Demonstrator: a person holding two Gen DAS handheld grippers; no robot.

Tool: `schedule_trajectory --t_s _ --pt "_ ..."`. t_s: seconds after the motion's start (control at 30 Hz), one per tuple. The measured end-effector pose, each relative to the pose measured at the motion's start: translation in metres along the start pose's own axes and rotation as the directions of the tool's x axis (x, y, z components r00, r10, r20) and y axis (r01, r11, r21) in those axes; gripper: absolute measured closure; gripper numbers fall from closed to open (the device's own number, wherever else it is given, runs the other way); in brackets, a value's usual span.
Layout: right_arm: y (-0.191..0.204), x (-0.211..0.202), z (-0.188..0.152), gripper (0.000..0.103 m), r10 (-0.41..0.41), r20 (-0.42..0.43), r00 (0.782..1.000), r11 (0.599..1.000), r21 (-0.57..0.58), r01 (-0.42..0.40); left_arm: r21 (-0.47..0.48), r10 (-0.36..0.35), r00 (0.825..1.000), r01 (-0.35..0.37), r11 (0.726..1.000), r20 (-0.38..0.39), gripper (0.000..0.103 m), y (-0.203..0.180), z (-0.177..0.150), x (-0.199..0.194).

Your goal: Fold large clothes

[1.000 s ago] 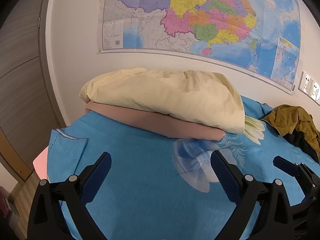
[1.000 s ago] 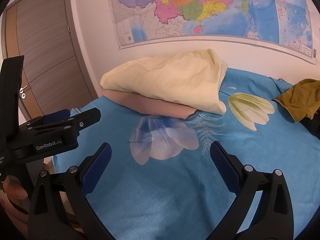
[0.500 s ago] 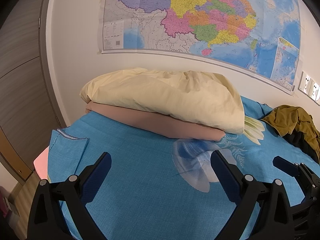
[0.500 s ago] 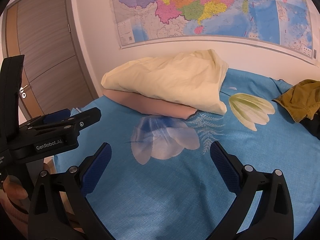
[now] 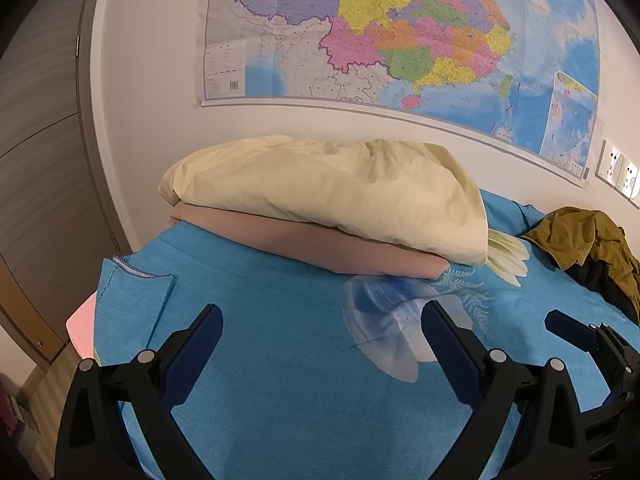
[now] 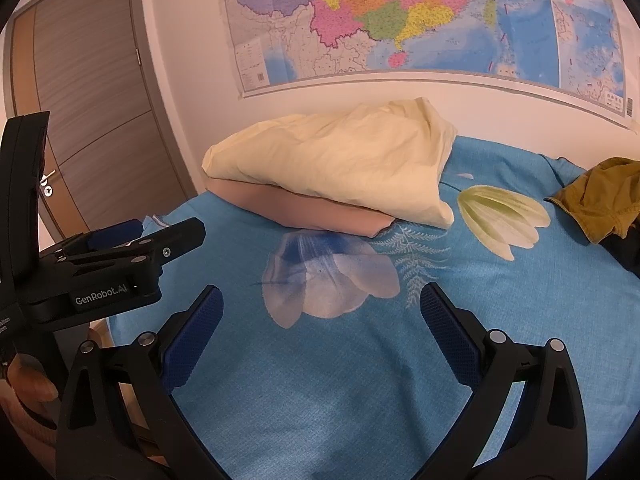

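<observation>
Both the left gripper [image 5: 322, 330] and right gripper [image 6: 320, 312] hover with jaws apart, empty, over the blue bedspread [image 6: 360, 380]. The clothes [image 6: 596, 196], an olive heap, lie well apart at the bed's far right; perhaps a dark garment sits underneath. A hasty grab could pinch bedspread or both garments together.

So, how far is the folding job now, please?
Done: nothing that I can confirm; the cream bundle on the pink one looks like stacked bedding. In hand: nothing, since the left gripper and the right gripper are both open above the blue sheet. Left: the olive garment lies crumpled and unfolded at the right.
</observation>
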State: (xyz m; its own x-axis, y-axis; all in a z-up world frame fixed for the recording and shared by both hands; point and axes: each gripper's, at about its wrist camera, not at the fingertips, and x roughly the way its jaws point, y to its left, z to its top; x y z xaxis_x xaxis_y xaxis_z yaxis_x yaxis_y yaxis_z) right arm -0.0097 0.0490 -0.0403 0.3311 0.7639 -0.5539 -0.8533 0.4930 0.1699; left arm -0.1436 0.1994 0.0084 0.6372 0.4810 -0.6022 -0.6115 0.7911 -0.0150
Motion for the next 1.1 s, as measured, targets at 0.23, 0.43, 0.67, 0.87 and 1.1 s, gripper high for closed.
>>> schedule_trajectory --t_s 0.23,0.43,0.67,0.87,1.1 --pt "-0.0002 0.0001 -0.0003 0.006 0.002 0.000 1.000 1.000 0.001 -0.002 0.001 -0.001 1.000 0.001 1.000 -0.004 0.007 -0.0005 -0.0003 0.0013" --pt "-0.0005 -0.0001 -0.0005 0.006 0.003 0.000 1.000 1.000 0.002 -0.003 0.006 -0.002 1.000 0.002 1.000 -0.006 0.007 -0.0010 -0.0015 0.0028" --pt "-0.0017 0.0002 -0.0009 0.006 0.003 -0.002 1.000 1.000 0.006 -0.003 0.006 0.000 1.000 0.000 1.000 -0.007 0.007 -0.0016 -0.0018 0.0029" --pt "-0.0007 0.0001 -0.0013 0.006 0.001 -0.001 1.000 1.000 0.005 -0.001 -0.001 0.005 1.000 -0.005 1.000 -0.013 0.007 -0.0016 -0.0030 0.0045" --pt "0.0002 0.0001 -0.0016 0.006 0.002 -0.003 1.000 1.000 0.008 -0.002 -0.002 0.009 1.000 -0.009 1.000 -0.005 0.007 -0.0001 -0.0048 0.0038"
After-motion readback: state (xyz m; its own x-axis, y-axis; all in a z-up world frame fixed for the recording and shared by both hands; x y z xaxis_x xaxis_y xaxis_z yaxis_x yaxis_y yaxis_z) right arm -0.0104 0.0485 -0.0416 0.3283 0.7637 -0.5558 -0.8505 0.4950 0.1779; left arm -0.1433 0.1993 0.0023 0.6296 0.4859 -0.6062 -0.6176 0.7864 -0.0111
